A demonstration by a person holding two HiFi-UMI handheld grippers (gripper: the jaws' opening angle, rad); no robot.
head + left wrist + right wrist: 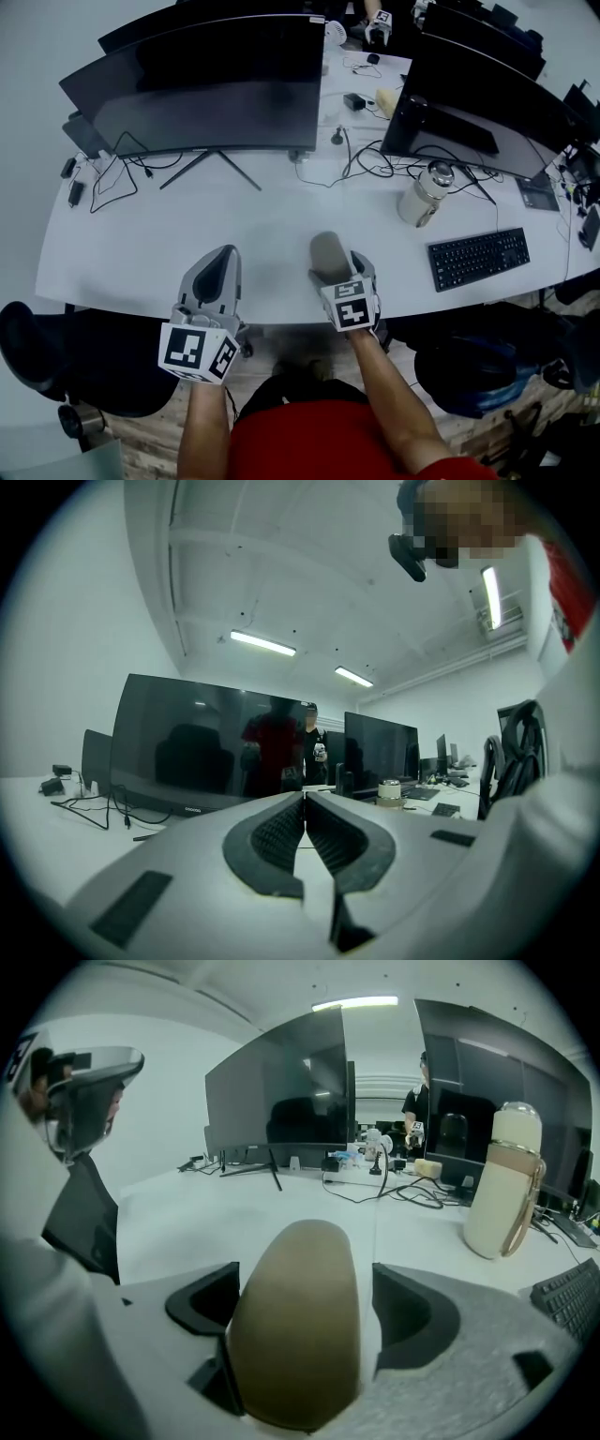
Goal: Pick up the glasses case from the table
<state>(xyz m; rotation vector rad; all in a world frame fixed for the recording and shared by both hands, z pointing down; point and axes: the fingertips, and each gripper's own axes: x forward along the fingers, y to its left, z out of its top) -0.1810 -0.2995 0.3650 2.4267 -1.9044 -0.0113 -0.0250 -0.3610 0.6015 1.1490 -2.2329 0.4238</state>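
The glasses case (327, 253) is a tan, rounded oval lying on the white table (141, 253) near its front edge. My right gripper (332, 270) points down over it with its jaws wide, one on each side of the case (295, 1335). In the right gripper view a strip of white table shows between the case and the right pad (408, 1321), so the pads do not press on it. My left gripper (223, 255) hovers to the left of the case, apart from it. Its jaws (305, 803) are shut together with nothing between them.
Two large dark monitors (211, 89) (487, 103) stand at the back, with cables (375, 169) between them. A cream bottle (424, 195) and a black keyboard (478, 258) sit to the right of the case. A black chair (37, 347) stands by the table's left front.
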